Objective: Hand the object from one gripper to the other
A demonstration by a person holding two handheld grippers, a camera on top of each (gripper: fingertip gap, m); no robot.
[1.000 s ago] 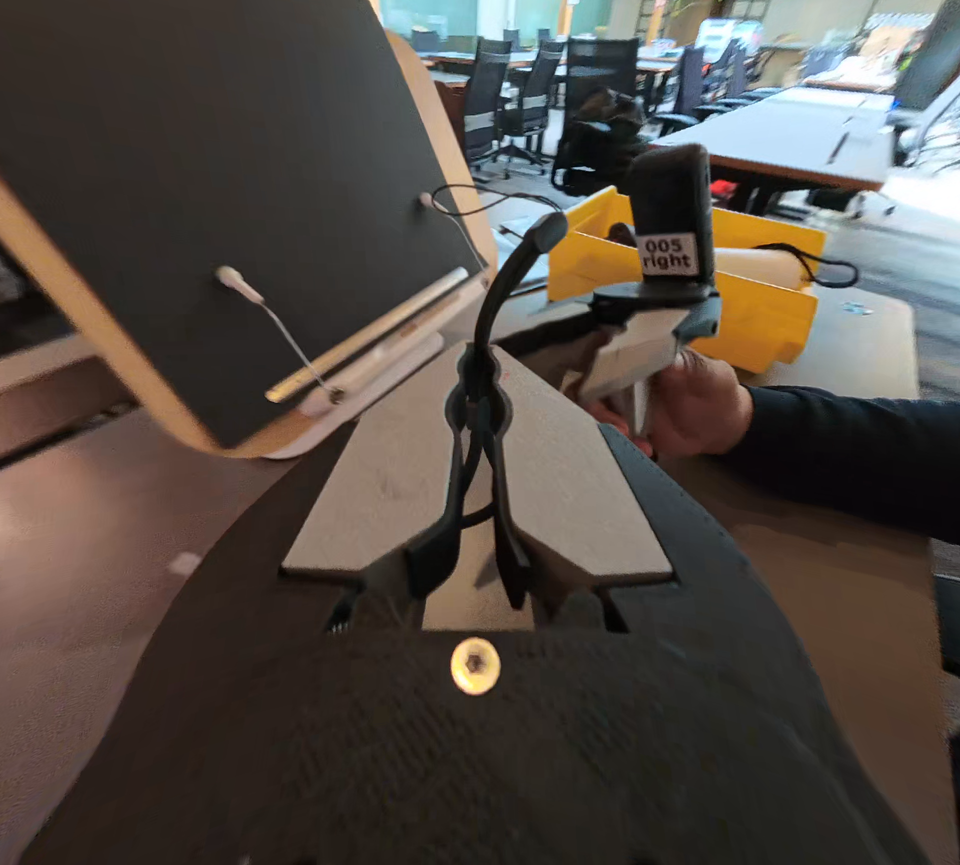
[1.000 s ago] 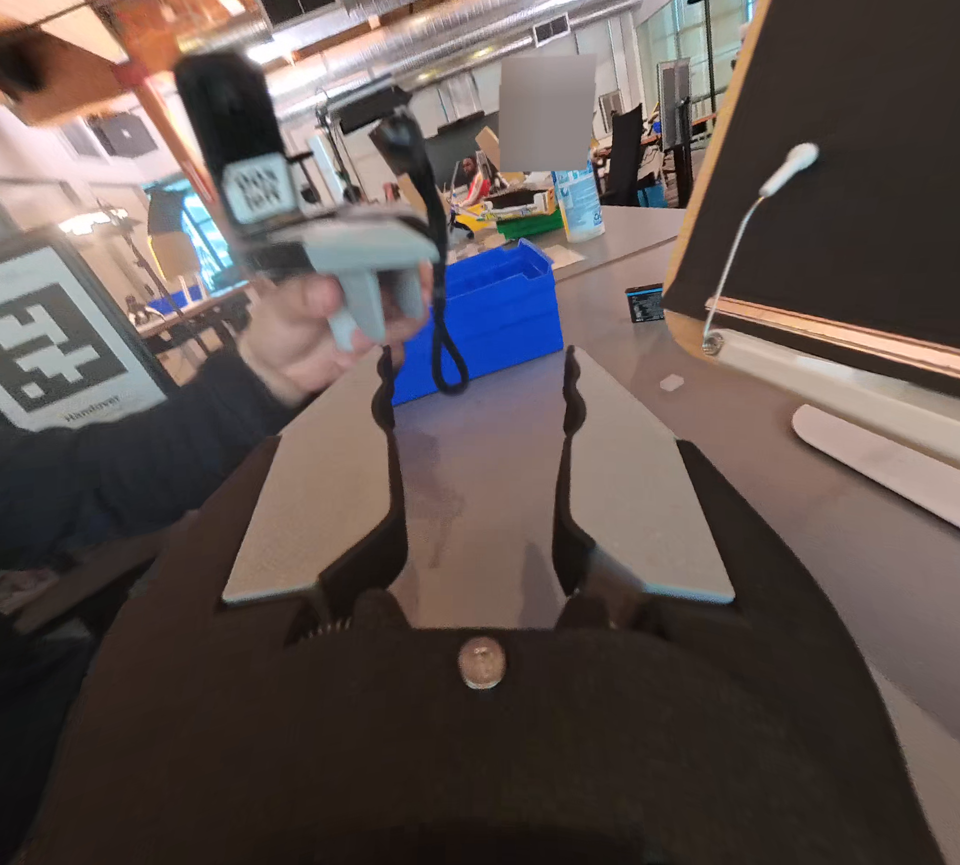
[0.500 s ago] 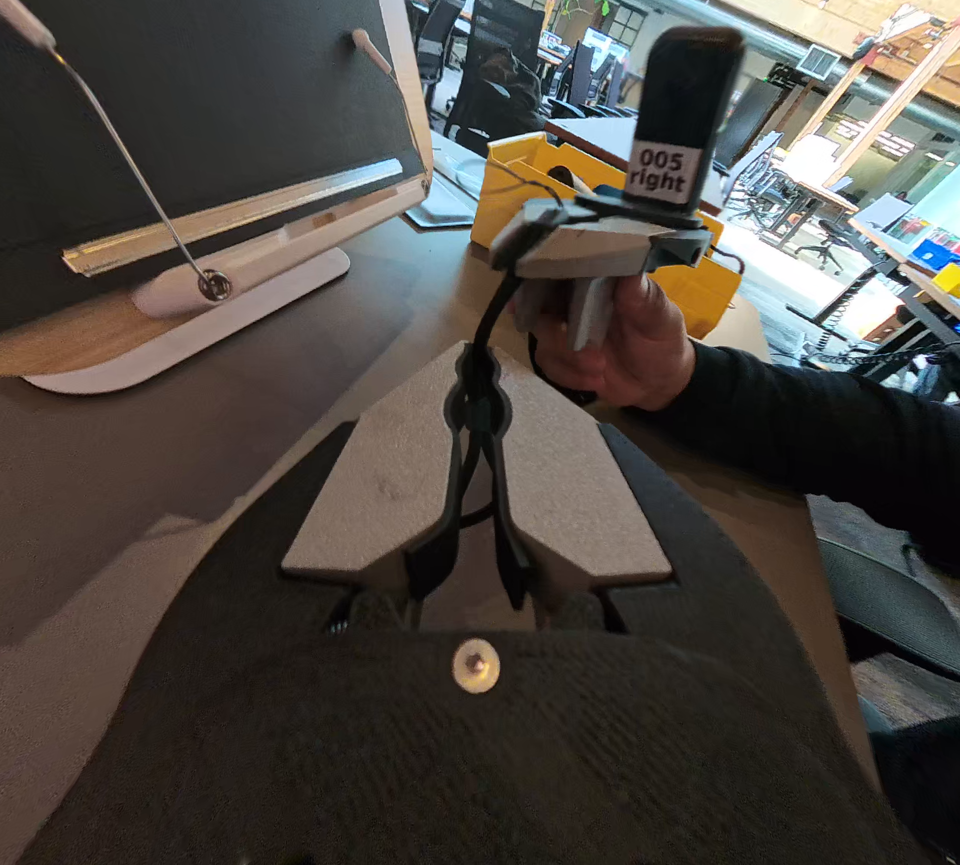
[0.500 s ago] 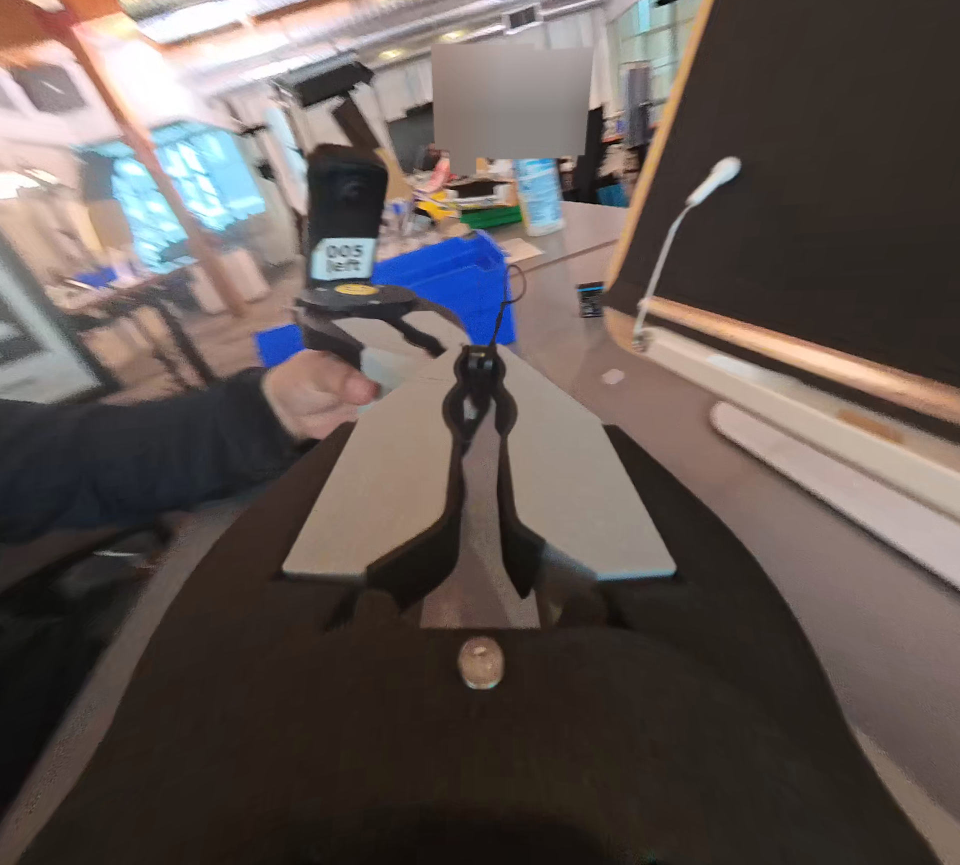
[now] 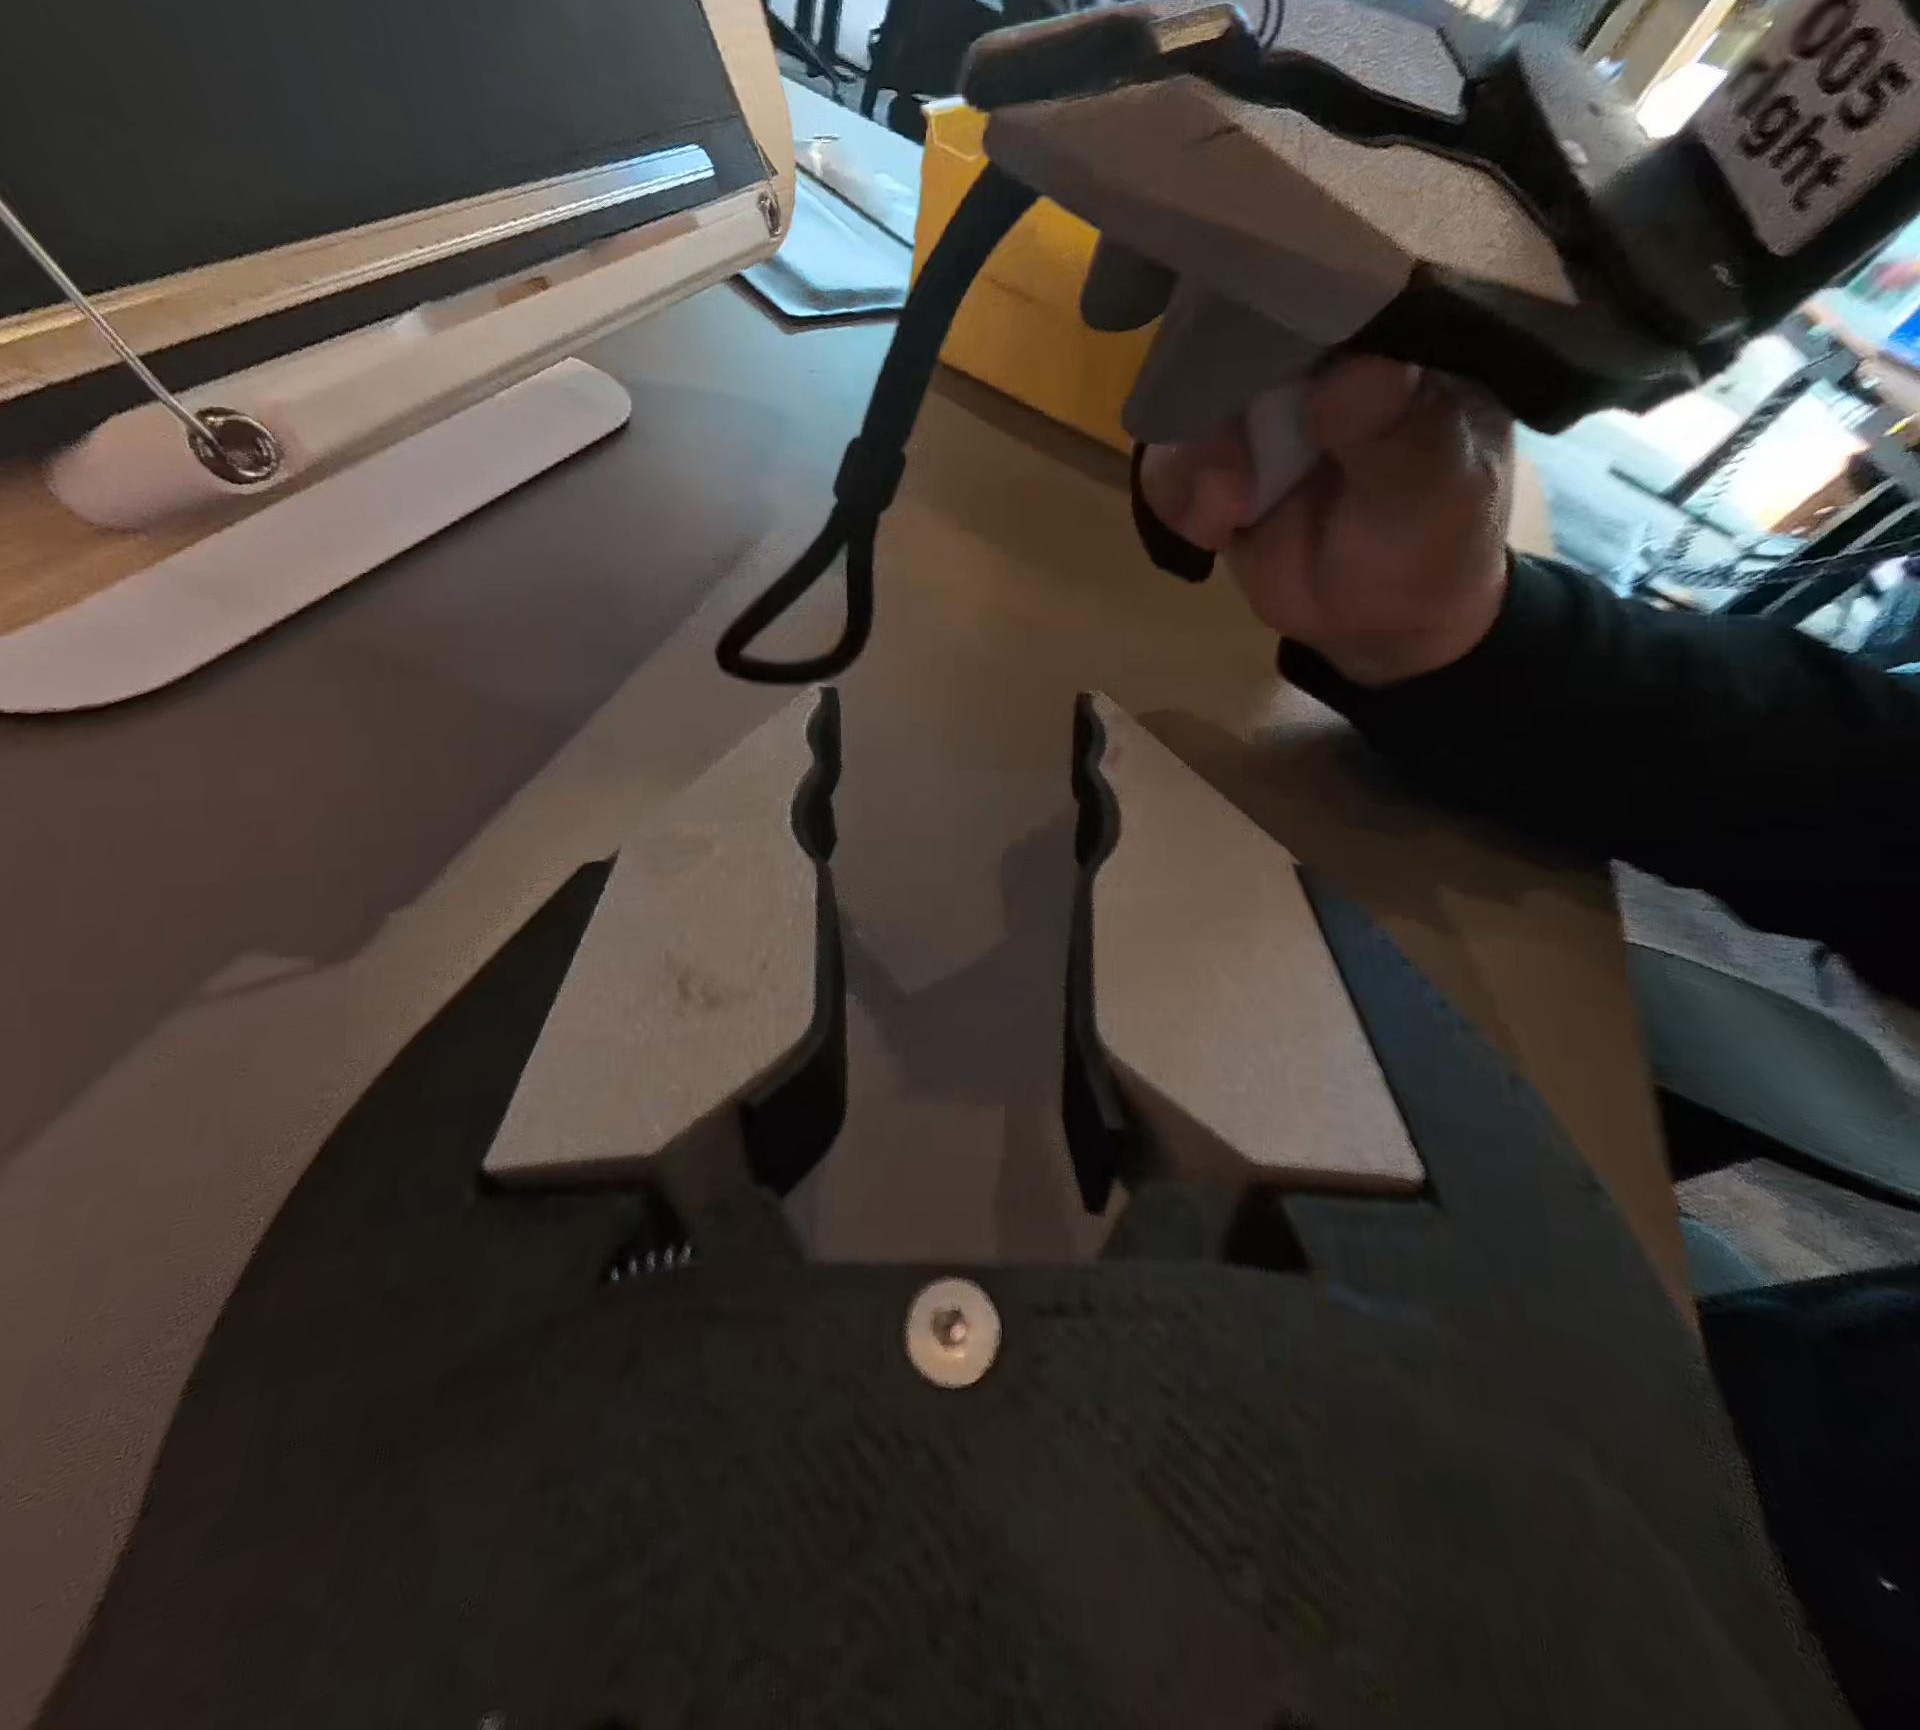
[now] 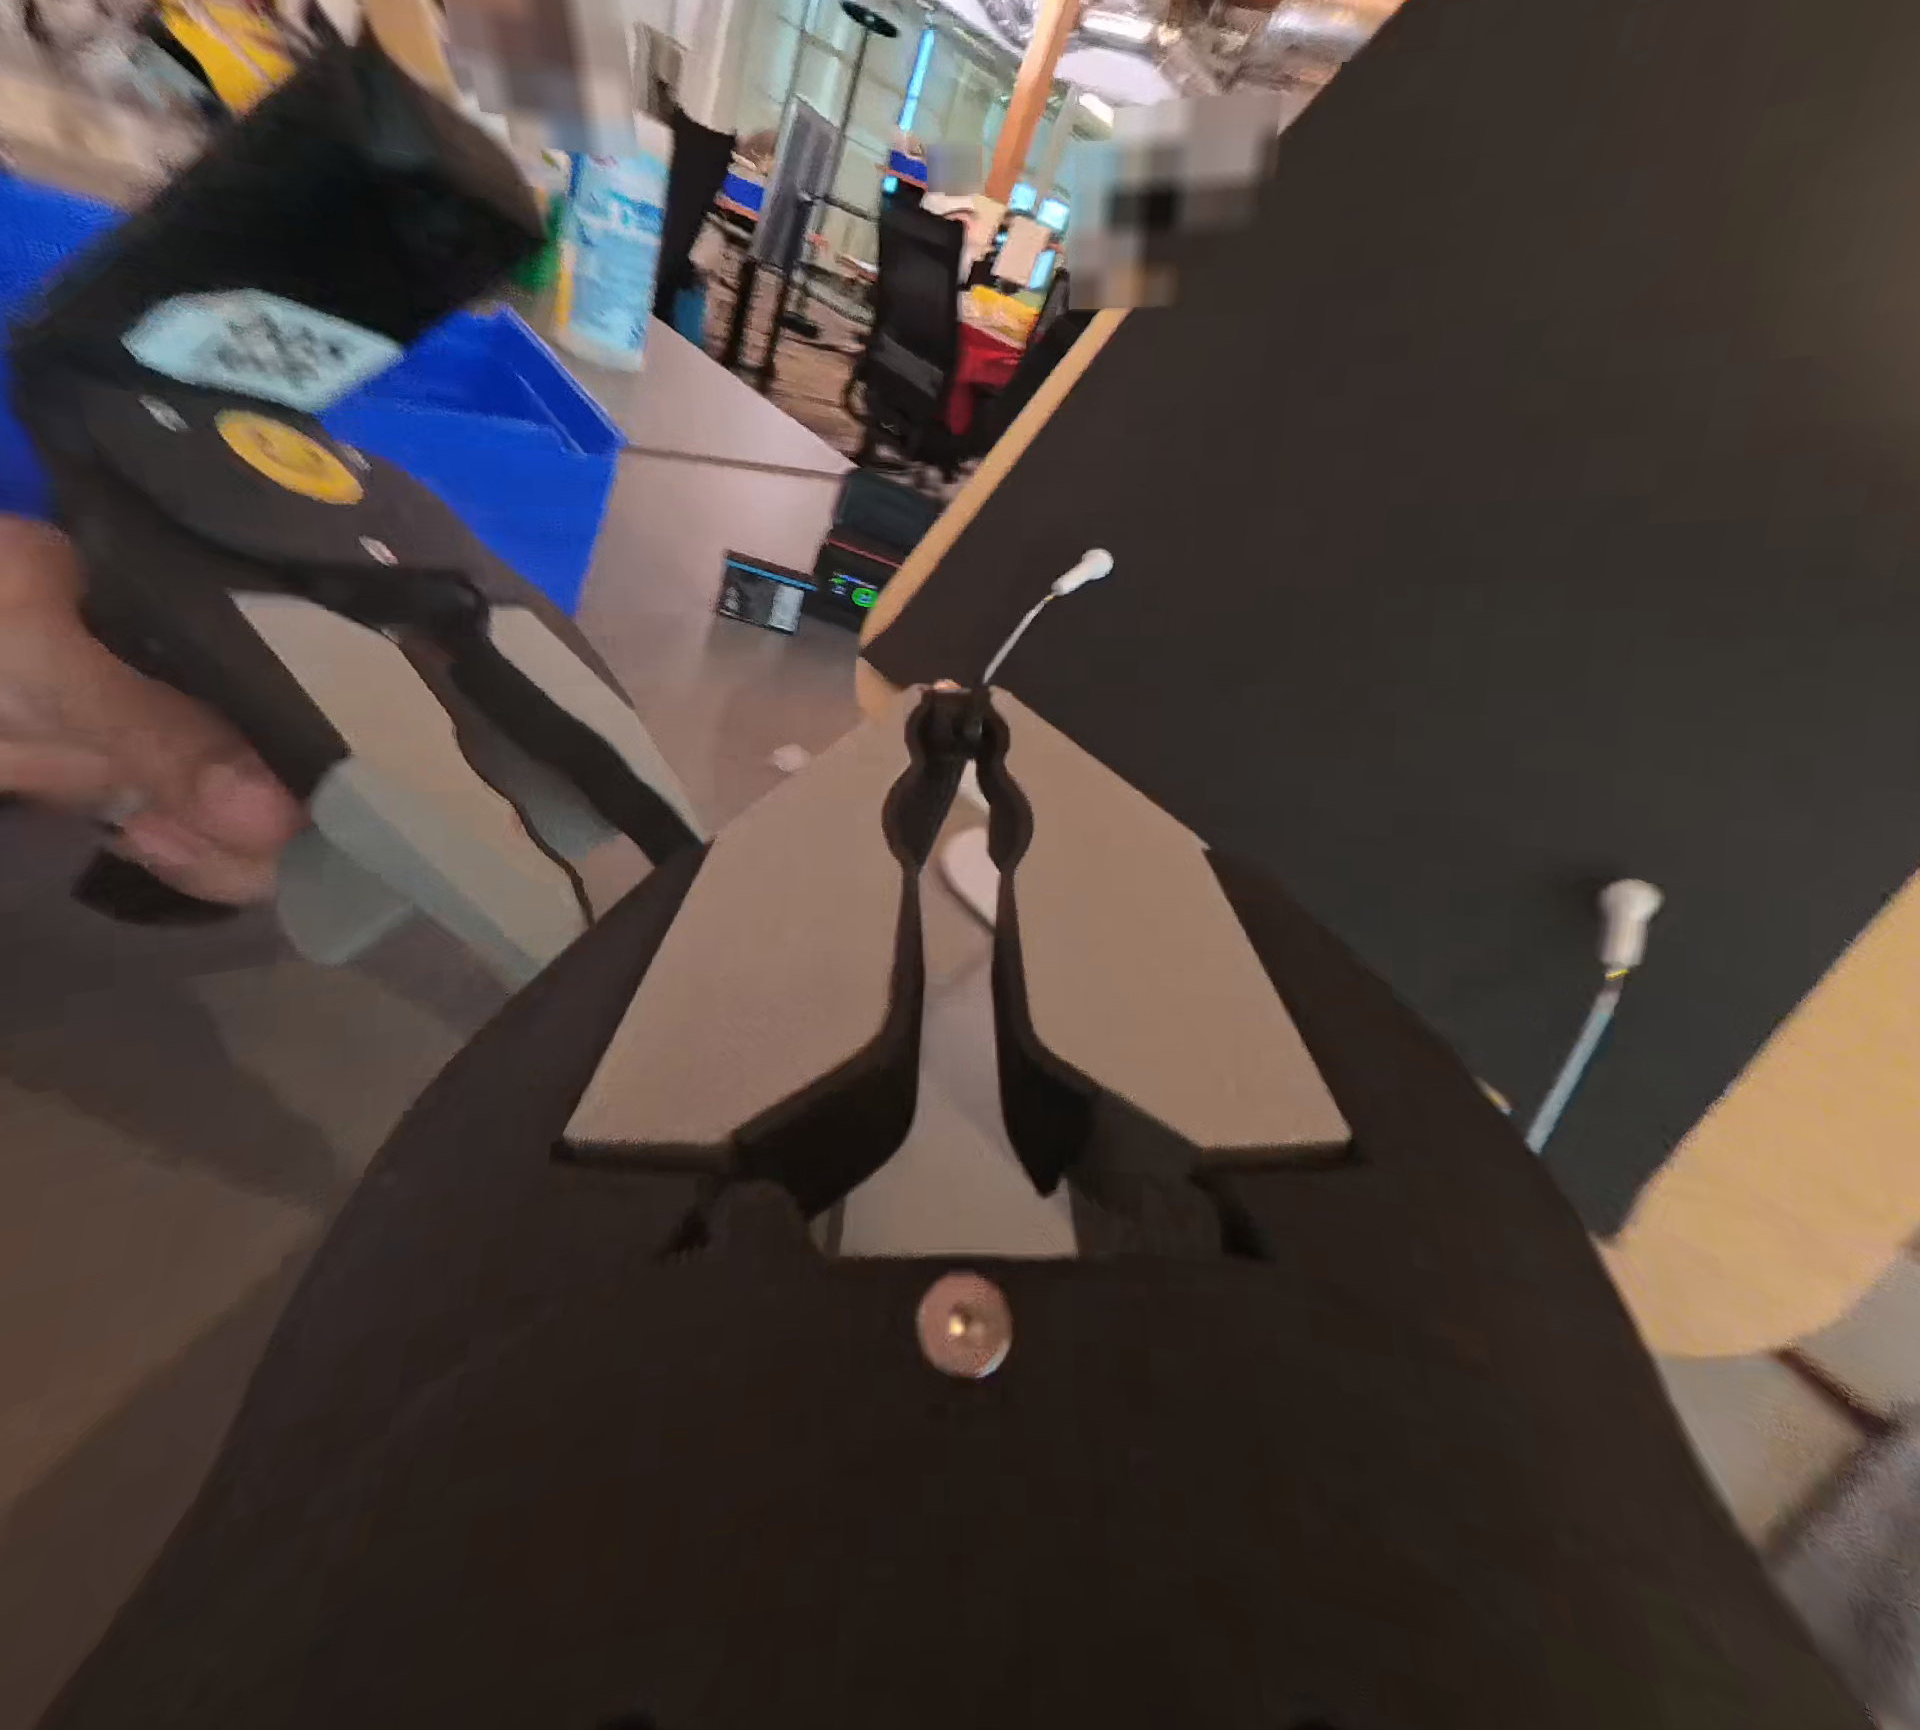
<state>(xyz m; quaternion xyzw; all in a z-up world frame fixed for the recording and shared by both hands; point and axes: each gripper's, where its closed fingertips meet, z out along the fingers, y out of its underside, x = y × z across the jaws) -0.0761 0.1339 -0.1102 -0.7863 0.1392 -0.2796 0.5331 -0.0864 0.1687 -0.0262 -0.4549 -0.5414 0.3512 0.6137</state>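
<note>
Cord passed to right claw; hangs vertical, loop down

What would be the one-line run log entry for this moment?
phase: handover done | left gripper: open, empty | right gripper: shut on black cord | cord: hangs above table
</note>
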